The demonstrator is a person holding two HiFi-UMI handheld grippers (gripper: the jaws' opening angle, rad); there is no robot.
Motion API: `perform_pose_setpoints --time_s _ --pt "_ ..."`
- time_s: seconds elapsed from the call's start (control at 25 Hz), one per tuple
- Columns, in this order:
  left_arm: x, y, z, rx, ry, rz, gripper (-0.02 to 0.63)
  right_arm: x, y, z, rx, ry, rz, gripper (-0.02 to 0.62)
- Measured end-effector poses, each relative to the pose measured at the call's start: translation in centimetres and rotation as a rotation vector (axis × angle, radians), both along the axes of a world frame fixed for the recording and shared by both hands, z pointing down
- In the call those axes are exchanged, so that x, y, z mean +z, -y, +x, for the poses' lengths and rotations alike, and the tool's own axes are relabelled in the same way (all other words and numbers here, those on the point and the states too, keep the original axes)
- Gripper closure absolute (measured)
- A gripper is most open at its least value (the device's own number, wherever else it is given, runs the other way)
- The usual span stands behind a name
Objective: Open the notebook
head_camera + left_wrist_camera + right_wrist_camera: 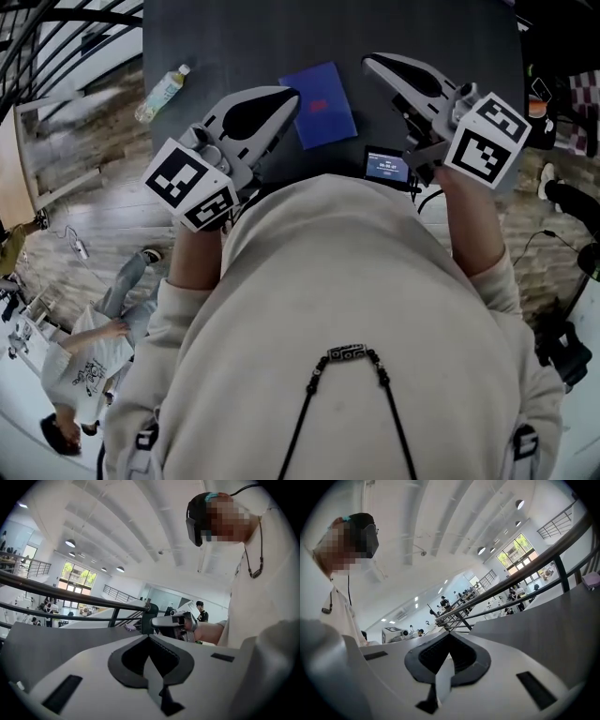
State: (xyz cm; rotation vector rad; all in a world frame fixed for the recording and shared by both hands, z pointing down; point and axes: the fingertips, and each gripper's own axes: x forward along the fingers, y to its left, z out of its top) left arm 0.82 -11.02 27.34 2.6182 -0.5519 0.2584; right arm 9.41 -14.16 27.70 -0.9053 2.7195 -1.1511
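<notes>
The smooth blue rectangular notebook (323, 103) is lying closed, long axis eleven-to-five o'clock — I'm holding left gripper (291, 95) and right gripper (370, 62) closed, empty.

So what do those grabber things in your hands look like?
The left gripper and right gripper are light grey and pointed like beaks, with black padding inside the jaws. Each carries a white cube printed with black square markers. The sleeves are cream-coloured.

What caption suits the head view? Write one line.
Shut left tool and shut right tool held either side of a closed blue notebook on a dark table.
</notes>
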Motion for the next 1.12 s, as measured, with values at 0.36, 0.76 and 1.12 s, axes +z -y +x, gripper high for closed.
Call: perform_pose_setpoints --time_s 0.36,0.76,1.12 --pt "2.9 0.1 -0.5 0.033 0.016 -0.055 0.604 1.9 -0.4 -0.7 0.013 -0.038 -0.035 0.579" --pt "4.3 0.3 -1.7 0.03 0.022 -0.094 0.603 2.7 0.7 -2.4 0.007 -0.05 -0.054 0.578" --pt "6.5 0.9 -2.3 0.034 0.066 -0.123 0.604 3.3 2.3 -2.9 0.009 -0.043 -0.074 0.578"
